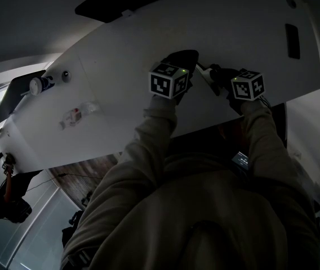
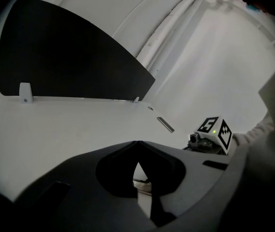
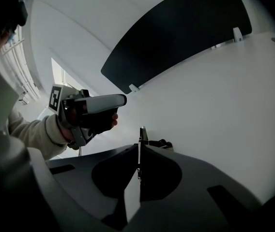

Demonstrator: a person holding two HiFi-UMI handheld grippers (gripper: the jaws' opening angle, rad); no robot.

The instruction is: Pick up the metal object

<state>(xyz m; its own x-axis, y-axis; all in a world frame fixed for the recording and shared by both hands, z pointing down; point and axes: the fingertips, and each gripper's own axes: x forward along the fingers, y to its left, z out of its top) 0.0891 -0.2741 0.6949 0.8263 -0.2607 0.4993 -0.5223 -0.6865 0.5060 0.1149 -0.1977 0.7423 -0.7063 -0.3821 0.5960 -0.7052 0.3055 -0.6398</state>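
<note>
Editor: Where is the metal object (image 3: 141, 133)?

Operator: In my right claw (image 3: 139, 151), clenched on it. It's a thin strip, long axis upright between the tips, low at the white desk (image 3: 215, 95). My left claw (image 2: 137, 145) (clenched, empty) hangs just beside, to the left. I judge the lift goes straight up.

Smooth matt white tabletop (image 1: 120, 49); matt black upright divider panel (image 2: 69, 57). Thin flat metal strip (image 3: 141, 135), dull grey sheen. Beige sleeve (image 1: 154, 139), soft cloth.
</note>
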